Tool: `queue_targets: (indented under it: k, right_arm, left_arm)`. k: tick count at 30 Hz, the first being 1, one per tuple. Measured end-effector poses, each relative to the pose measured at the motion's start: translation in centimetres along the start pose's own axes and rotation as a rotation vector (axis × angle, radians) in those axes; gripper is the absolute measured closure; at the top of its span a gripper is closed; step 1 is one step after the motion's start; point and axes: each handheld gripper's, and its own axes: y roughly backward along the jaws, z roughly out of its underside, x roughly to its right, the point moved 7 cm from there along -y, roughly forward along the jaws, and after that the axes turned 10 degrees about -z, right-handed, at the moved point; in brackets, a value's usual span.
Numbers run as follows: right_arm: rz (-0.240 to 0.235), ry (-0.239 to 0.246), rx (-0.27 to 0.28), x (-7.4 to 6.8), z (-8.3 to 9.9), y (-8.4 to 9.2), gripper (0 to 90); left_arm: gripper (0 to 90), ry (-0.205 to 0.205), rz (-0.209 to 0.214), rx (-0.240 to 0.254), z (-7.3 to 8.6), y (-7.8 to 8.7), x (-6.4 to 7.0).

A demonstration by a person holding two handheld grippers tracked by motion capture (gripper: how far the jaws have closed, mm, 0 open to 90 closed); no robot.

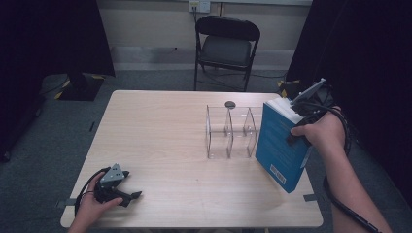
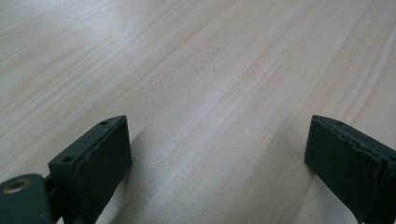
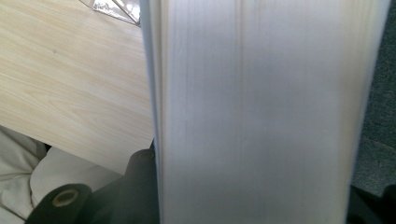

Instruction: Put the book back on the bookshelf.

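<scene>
Right gripper clamped on the blue book, held tilted just right of the clear rack. Looks thick, heavy-ish, stiff; glossy cover prob slippery, so grip mid-block. Left gripper released, nothing in it, well left of rack.

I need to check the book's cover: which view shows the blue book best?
The high view: the blue book appears whole, tilted, cover and barcode facing the camera, held by the right hand-held gripper. The right gripper view gives blurred page edges. The left gripper view faces bare table.
</scene>
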Motion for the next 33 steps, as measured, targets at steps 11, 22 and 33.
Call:
queue_targets:
  k: [11, 22, 33]
  right_arm:
    - [-0.002, -0.014, 0.011, 0.1, -0.6, 0.0, 61.7]
    - [-0.007, -0.037, 0.032, 0.3, -1.1, -0.1, 61.8]
    - [-0.006, -0.058, 0.049, 0.6, -1.7, -0.1, 61.7]
  left_arm:
    - [5.9, 0.0, 0.0, -0.002, 0.0, 0.0, 0.0]
    - [5.1, 0.0, 0.0, -0.004, 0.0, 0.0, 0.1]
    - [5.1, 0.0, 0.0, -0.004, 0.0, 0.0, 0.1]
